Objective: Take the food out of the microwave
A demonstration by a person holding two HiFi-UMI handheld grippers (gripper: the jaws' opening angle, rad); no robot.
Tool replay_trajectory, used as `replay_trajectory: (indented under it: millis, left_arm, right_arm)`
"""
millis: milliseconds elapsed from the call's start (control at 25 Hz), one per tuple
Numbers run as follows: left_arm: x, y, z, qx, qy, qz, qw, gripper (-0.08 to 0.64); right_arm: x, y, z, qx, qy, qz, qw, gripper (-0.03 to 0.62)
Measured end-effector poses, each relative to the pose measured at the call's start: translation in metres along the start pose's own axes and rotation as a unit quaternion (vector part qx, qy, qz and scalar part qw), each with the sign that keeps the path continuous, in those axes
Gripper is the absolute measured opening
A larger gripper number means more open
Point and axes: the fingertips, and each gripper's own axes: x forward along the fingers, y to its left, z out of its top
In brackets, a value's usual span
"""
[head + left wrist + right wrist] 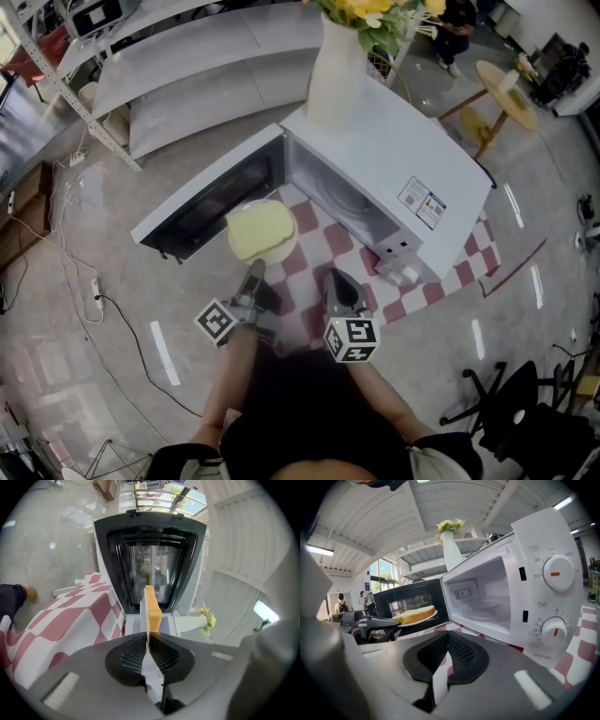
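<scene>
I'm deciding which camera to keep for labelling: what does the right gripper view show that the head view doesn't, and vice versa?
Only the right gripper view: the front dials and glass turntable of the microwave. Only the head view: the sticker on its top and the office chair. Both: the left claw holding the plate of bread outside the open door, and the vase.

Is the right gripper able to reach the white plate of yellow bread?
Probably yes: the white plate, pinched by the left gripper, is outside the white microwave, and nothing stands between it and the right gripper.
</scene>
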Motion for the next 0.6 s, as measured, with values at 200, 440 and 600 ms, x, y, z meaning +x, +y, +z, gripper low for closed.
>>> replay_trajectory:
  millis: [200,440,600]
  left_arm:
    - [-0.007,-0.017,0.004,-0.001,-0.02,-0.009,0.9998,0.028]
    - [-0.01,-0.035,0.004,0.007,-0.031,-0.025,0.9992,0.028]
    - [-0.014,-0.038,0.006,0.003,-0.044,-0.026,0.9987,0.028]
  right_arm:
    - [-0.008,-0.001,0.019,0.001,-0.022,-0.014,1.0,0.0]
    - [-0.019,-0.002,0.045,-0.017,-0.056,-0.027,0.998,0.0]
    - [-0.025,-0.002,0.057,-0.03,-0.079,-0.032,0.996,0.0]
